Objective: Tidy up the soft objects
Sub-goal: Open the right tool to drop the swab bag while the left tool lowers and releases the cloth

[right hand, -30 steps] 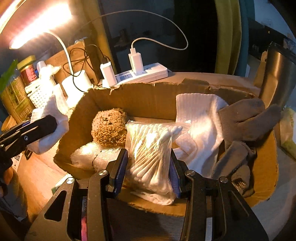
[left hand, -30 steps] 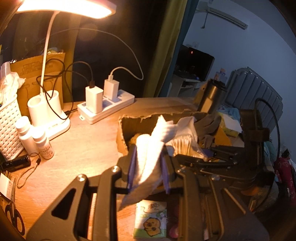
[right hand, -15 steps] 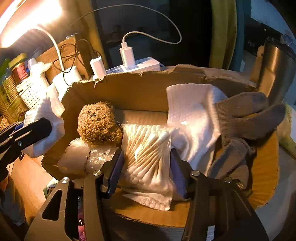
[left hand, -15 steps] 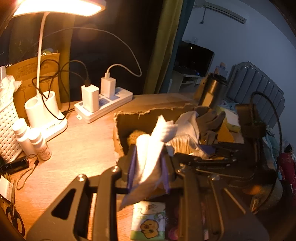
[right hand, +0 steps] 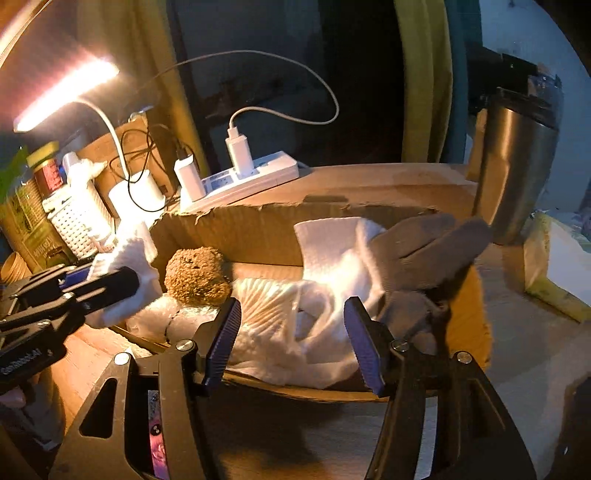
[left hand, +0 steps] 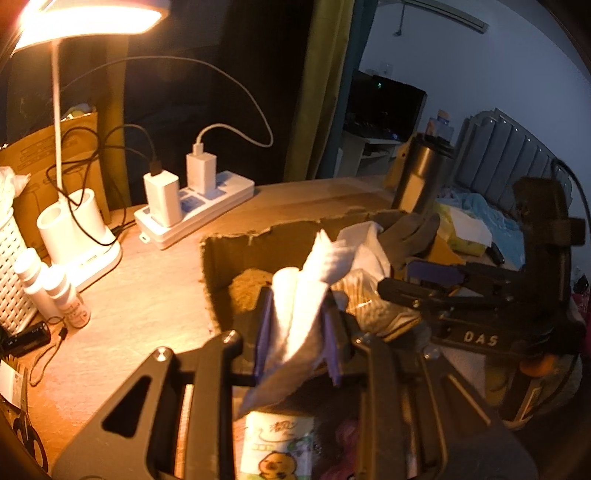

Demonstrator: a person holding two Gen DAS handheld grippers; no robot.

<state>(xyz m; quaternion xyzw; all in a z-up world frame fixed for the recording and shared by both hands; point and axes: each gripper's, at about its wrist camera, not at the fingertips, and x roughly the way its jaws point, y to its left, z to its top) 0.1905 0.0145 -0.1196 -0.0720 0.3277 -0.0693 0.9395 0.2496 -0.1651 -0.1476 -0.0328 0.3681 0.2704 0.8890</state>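
My left gripper (left hand: pixel 297 328) is shut on a crumpled white tissue (left hand: pixel 306 288), held just in front of the open cardboard box (left hand: pixel 236 254). In the right wrist view it shows at the left edge with the same tissue (right hand: pixel 125 266). My right gripper (right hand: pixel 293 343) hangs over the box's near wall (right hand: pixel 303 391); its jaws are opening and the pads touch nothing. Beyond them a bag of cotton swabs (right hand: pixel 273 299) lies in the box. Also inside are a brown plush bear (right hand: pixel 195 277), a white cloth (right hand: pixel 332 247), a grey glove (right hand: pixel 424 251) and a clear plastic bundle (right hand: pixel 184 321).
A power strip (left hand: pixel 192 214) with two chargers and a lit desk lamp (left hand: pixel 88 18) stand behind the box. A steel tumbler (right hand: pixel 517 166) is at its right. A white basket (left hand: pixel 11 266), small bottles (left hand: pixel 55 291) and scissors (left hand: pixel 26 435) sit left; a tissue packet (left hand: pixel 277 446) lies below my left gripper.
My right gripper has opened and let go of the cotton swab bag, which now lies in the box, and has drawn back a little. The left gripper still holds the tissue.
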